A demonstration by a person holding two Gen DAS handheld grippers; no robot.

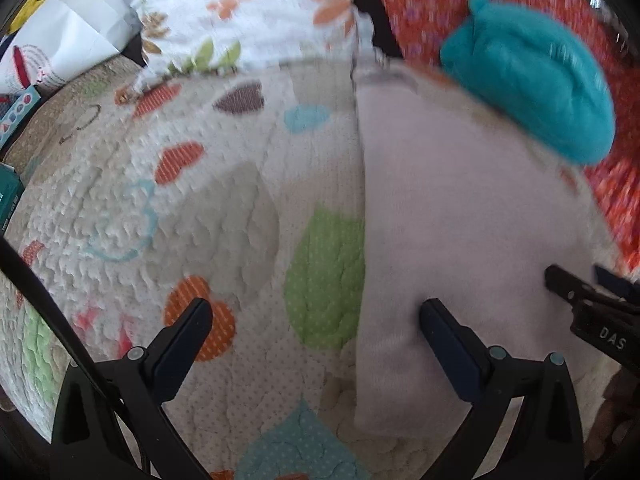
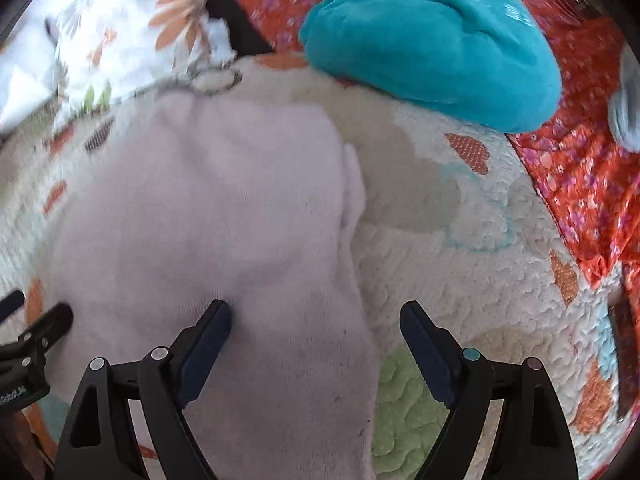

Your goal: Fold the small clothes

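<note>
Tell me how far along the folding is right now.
Done, it seems: a teal garment lies bundled at the far side of the quilt. In hand: the pale pink garment lies flat, and the left gripper and right gripper are both open over its opposite side edges, gripping nothing. Left: folding the pink piece, and perhaps the orange floral cloth and the white floral one.

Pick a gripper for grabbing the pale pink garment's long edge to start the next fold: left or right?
Either, slightly right. Both grippers, left and right, are open and straddle opposite long edges of the pale pink garment; the right's edge lies nearer mid-gap.
</note>
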